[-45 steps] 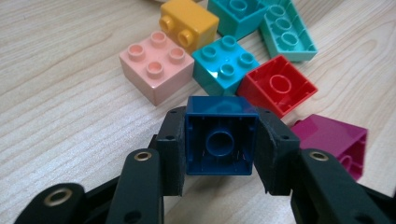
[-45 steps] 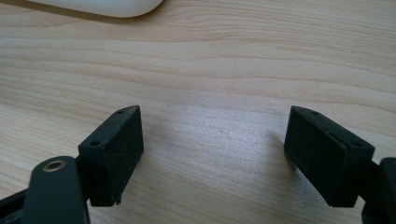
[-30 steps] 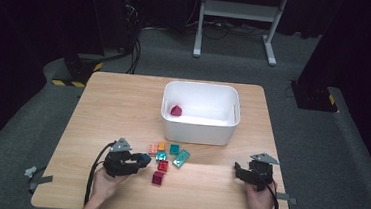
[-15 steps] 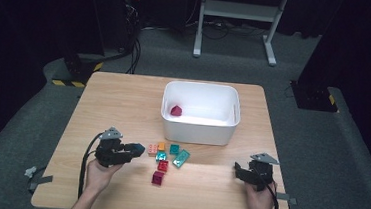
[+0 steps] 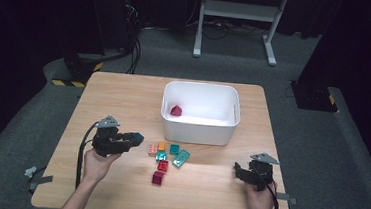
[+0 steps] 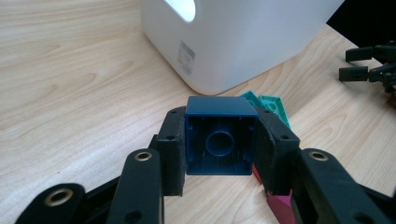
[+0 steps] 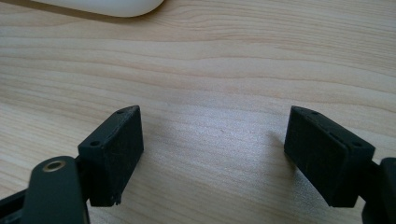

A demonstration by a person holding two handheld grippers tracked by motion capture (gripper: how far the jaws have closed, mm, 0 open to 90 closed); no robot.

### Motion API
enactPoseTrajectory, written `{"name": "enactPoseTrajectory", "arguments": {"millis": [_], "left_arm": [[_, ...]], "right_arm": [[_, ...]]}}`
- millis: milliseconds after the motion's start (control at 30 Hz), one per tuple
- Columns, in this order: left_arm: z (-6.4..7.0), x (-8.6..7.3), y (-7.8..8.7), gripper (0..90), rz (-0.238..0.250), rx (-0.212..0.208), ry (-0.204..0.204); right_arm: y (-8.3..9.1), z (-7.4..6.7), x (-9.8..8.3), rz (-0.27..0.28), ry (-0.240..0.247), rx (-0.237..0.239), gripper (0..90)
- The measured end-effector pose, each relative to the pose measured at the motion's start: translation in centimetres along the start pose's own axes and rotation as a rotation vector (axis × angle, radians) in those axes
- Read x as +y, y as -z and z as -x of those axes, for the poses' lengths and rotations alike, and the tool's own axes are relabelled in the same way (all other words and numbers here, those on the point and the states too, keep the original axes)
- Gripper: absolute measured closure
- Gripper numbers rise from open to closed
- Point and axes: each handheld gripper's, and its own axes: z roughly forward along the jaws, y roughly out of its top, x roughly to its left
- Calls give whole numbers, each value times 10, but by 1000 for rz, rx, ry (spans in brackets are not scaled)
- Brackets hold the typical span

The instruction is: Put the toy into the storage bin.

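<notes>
- High view: we hold the left gripper (image 5: 133, 139) up over the left part of the wooden table (image 5: 124, 94). Its jaws are clamped on a dark blue block (image 5: 137, 138).
- Left gripper view: we see the dark blue block (image 6: 220, 136) squeezed between the two black jaws. Its hollow side faces the camera, with a round tube inside.
- Just past the block stands the white bin (image 6: 243, 37), and its near corner is right in front of us. The bin wall is between the block and the inside of the bin.
- In the high view the white bin (image 5: 199, 130) sits near the middle of the table, with one dark red block (image 5: 176, 110) inside it.
- In front of the bin lies a small bunch of blocks: an orange block (image 5: 161, 146), a peach block (image 5: 153, 150), three teal blocks (image 5: 180, 158), a red block (image 5: 162, 165) and a pink block (image 5: 157, 177). They lie close together, between our two hands.
- Our right gripper (image 5: 241, 171) rests low by the right front part of the table, well apart from the blocks.
- Right gripper view: the right gripper (image 7: 215, 154) has its jaws spread wide with just bare wood between them. A bit of the white bin (image 7: 100, 6) peeks in at the top.
</notes>
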Motion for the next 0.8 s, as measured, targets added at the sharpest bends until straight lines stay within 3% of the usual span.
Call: {"name": "enactPoseTrajectory", "arguments": {"millis": [533, 633, 800], "left_arm": [[1, 31, 0, 588, 23, -19, -26], [-1, 37, -1, 589, 31, -36, -12], [-2, 47, -4, 589, 22, -49, -24]], "right_arm": [[0, 0, 0, 0, 0, 0, 195], [0, 0, 0, 0, 0, 0, 195], [0, 0, 0, 0, 0, 0, 195]]}}
